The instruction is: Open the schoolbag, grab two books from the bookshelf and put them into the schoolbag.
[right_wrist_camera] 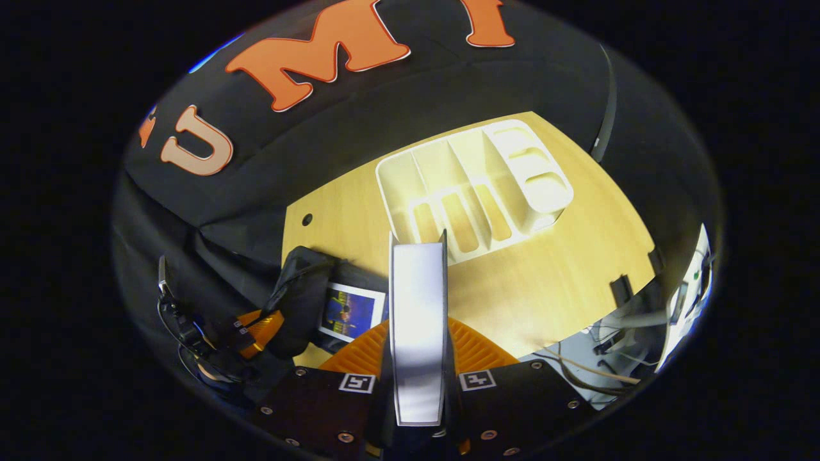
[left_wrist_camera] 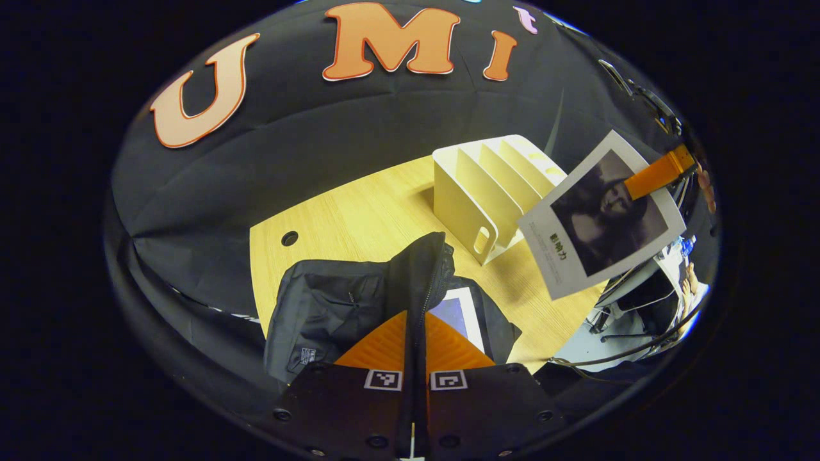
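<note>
Overall, a light wooden table (right_wrist_camera: 544, 282) stands against black cloth, bearing a white bookshelf (right_wrist_camera: 474, 186) with bare slots. Left gripper (left_wrist_camera: 415, 326) is pinched onto the black schoolbag's (left_wrist_camera: 333, 301) raised flap; one book (left_wrist_camera: 458, 310) sits partly hidden inside. Right gripper (right_wrist_camera: 419, 339) clamps a second book (right_wrist_camera: 418, 320) spine-up, its cover visible from the left gripper view.

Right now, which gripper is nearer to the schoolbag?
Left. The left gripper is shut on the schoolbag flap, holding it up. The right gripper is off to the side, holding the second book above the table.
</note>
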Motion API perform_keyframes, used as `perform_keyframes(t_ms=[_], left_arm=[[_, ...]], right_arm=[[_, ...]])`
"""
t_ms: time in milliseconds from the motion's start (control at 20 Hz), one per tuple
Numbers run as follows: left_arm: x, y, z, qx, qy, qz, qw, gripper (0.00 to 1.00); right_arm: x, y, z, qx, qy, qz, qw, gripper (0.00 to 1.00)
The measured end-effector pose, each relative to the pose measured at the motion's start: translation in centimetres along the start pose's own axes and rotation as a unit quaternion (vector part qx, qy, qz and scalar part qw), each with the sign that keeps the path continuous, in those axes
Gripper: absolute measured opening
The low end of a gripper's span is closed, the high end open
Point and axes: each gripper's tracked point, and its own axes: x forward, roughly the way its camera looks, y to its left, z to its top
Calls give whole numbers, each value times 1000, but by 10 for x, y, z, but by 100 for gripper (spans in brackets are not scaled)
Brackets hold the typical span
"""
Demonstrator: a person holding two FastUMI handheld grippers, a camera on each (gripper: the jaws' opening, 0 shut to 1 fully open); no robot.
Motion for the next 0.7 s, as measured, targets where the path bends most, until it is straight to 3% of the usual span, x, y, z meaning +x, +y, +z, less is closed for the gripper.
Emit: perform_keyframes(t_ms=[250, 500, 550, 600, 650, 700], left_arm=[[-7, 3, 7, 5, -11, -4, 1000, 2], [-10, 11, 13, -4, -15, 7, 1000, 2], [-12, 11, 14, -9, -16, 6, 1000, 10], [-12, 11, 14, -13, -17, 4, 1000, 2], [-13, 12, 15, -16, -18, 7, 1000, 2], [-12, 13, 17, -18, -19, 10, 1000, 10]], right_arm=[[18, 37, -39, 21, 12, 61, 998, 33], [60, 70, -46, 36, 20, 130, 991, 33], [67, 75, -48, 35, 22, 144, 989, 33], [76, 84, -48, 36, 23, 161, 986, 33], [85, 91, -49, 39, 27, 179, 983, 33], [95, 98, -52, 45, 33, 196, 979, 33]])
